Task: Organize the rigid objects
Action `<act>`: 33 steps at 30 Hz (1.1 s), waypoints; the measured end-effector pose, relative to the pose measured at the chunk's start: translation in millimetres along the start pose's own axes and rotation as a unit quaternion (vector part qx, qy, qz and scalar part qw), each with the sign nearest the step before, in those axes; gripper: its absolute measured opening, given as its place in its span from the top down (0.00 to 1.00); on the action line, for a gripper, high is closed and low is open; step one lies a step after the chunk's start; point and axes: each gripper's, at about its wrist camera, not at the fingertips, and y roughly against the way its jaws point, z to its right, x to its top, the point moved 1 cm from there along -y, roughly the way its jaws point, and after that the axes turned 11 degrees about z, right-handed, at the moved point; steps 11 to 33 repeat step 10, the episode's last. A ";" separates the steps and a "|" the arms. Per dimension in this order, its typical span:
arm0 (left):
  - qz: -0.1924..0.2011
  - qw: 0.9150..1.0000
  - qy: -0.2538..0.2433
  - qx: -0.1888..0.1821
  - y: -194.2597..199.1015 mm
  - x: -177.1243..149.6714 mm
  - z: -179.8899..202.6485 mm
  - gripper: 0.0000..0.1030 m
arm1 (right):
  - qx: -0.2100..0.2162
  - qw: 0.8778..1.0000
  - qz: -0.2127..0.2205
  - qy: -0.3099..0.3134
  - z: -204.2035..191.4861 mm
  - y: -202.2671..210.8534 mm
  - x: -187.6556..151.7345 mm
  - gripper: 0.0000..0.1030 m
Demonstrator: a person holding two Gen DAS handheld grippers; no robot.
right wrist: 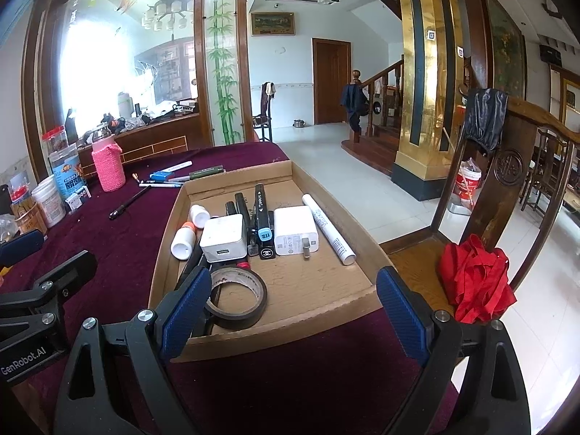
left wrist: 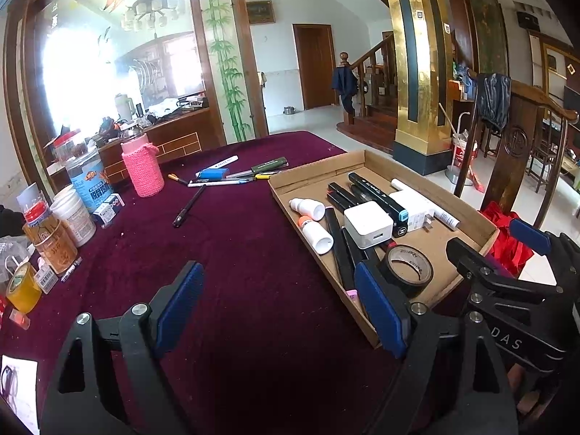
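Cardboard, shallow and brown, the tray [right wrist: 319,290] holds black markers [right wrist: 262,214] lying lengthwise, pointing away, beside a flat black tape roll [right wrist: 237,299] (touching the right gripper's [right wrist: 295,311] left pad). Both the right and left gripper [left wrist: 279,311] gape wide, empty.

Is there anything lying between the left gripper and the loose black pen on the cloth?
Nothing visible. The left gripper is open over bare maroon cloth, and the black pen lies beyond it with only cloth between. The cardboard tray sits off to the right.
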 end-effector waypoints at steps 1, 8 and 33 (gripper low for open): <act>0.000 1.000 -0.001 0.001 -0.1 -0.2 0.3 0.17 | -0.001 1.000 0.000 0.000 0.0 0.0 0.1 0.13; 0.003 1.000 -0.008 0.013 3.4 -1.0 -0.2 0.17 | -0.001 1.000 0.001 0.000 1.2 0.8 0.7 0.13; 0.002 1.000 -0.012 0.009 3.2 -1.3 0.7 0.17 | 0.000 1.000 0.002 -0.001 1.2 0.9 0.6 0.13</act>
